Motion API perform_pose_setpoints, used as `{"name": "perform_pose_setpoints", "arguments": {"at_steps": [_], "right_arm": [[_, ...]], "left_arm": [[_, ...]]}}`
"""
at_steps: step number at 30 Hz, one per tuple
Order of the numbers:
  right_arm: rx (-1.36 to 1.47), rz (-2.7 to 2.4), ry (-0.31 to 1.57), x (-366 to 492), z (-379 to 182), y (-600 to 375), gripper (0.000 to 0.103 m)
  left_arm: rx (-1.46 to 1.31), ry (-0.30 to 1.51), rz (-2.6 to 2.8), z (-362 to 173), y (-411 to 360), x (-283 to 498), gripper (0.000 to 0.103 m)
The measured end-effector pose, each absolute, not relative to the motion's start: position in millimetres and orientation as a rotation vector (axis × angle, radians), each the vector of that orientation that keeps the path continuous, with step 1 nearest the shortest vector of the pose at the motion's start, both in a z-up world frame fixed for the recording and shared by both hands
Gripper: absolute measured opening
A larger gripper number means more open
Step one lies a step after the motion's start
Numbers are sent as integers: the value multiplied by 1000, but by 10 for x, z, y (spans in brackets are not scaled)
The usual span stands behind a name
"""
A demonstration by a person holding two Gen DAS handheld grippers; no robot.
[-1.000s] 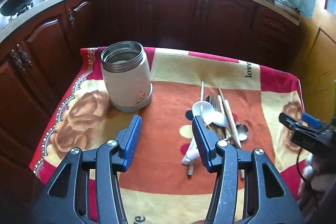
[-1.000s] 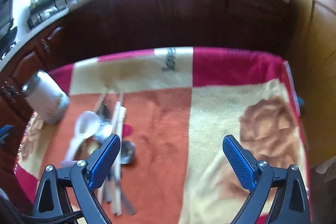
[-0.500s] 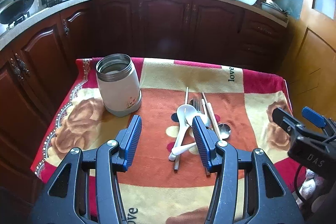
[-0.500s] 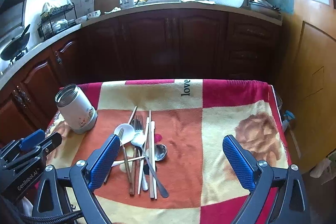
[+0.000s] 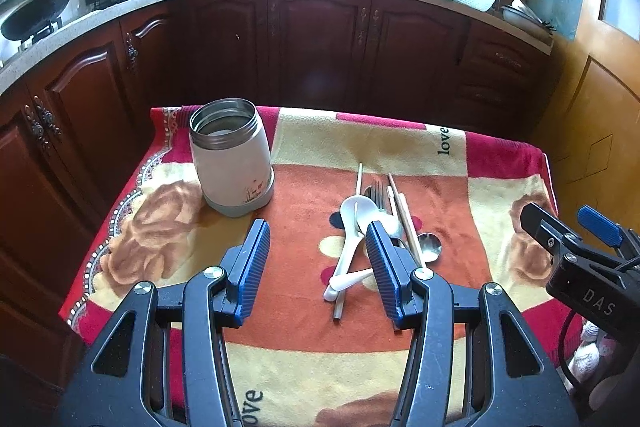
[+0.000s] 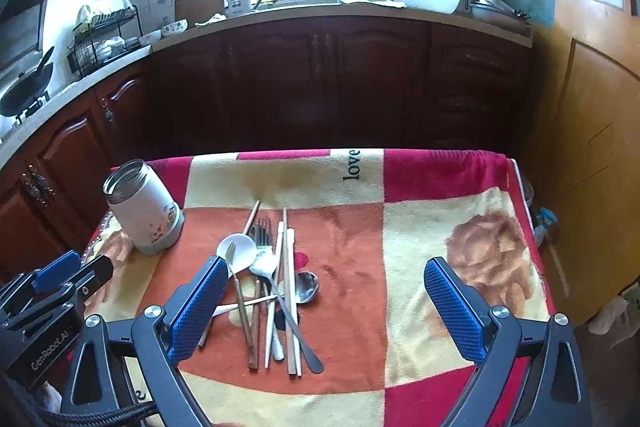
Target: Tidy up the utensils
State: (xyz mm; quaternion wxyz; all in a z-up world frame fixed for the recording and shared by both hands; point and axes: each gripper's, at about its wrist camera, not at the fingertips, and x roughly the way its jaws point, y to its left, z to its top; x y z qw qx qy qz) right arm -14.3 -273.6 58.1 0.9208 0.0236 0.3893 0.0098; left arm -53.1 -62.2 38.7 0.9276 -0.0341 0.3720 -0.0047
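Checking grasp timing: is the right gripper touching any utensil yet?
Apart. The right wrist view shows the right gripper open and empty, raised above the utensils lying on the cloth.

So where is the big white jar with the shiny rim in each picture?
Left wrist view: the jar stands upright left of centre on the blanket, beyond the open left tongs.
Right wrist view: the jar is at the far left, near the blanket's left edge.
Shared landmark: the pile of utensils lies to the jar's right in both.
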Motion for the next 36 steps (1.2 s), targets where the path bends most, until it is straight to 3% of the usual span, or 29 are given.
{"name": "perform_pose_setpoints", "arguments": {"at_steps": [36], "right_arm": [[29,16,827,-77,482,-2705,98]], "left_arm": [[-83,787,-17,332,-583,-503,50]]}}
